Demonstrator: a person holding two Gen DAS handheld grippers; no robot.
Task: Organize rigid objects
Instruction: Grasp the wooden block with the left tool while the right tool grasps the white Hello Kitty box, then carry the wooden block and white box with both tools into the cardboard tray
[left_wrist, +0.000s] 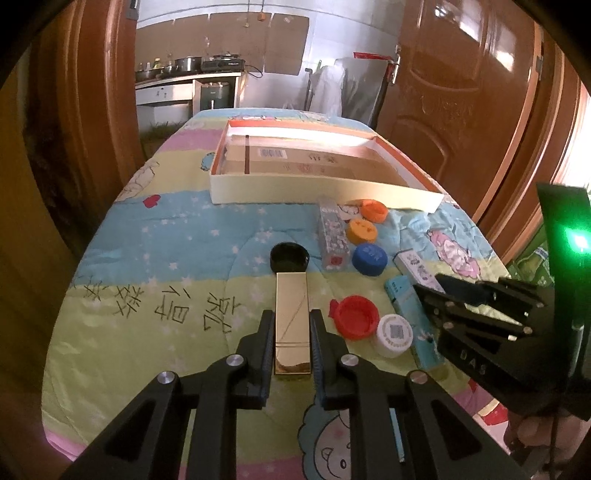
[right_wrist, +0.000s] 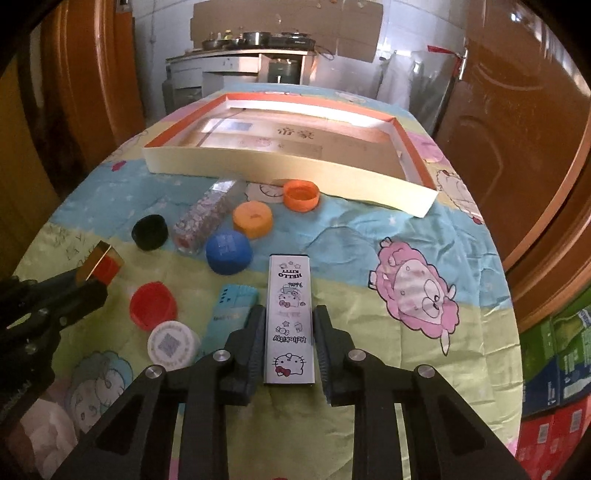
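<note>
The left gripper (left_wrist: 291, 325) is clenched on one gold mirrored box (left_wrist: 291, 317), its fingers pressed against the box's long sides, the box pointing forward with its far end just short of a black bottle cap (left_wrist: 289, 257). The right gripper (right_wrist: 289, 325) is closed around one white Hello Kitty box (right_wrist: 290, 317), held lengthwise between the two fingers above the quilt-covered surface (right_wrist: 369, 295). Six bottle caps lie on the quilt: one black, one blue (right_wrist: 228, 254), one red (right_wrist: 153, 304), one white with a printed code on top (right_wrist: 173, 344), and two orange, one lying top up (right_wrist: 252, 219) and one with its hollow facing the camera (right_wrist: 301, 194). The red and white caps touch each other; the blue cap sits just beside the top-up orange one. One clear patterned box (right_wrist: 205, 218) lies on its side between the black cap and the orange and blue caps. One light blue box (right_wrist: 231, 308) lies flat just left of the right gripper, near the white cap. That makes four small boxes in all, two held and two resting. At the far end of the surface sits one shallow cream tray (left_wrist: 295, 188) with an orange rim, its floor lined with flattened cardboard; none of the caps or boxes is inside it, and the hollow-facing orange cap lies near its front wall.
</note>
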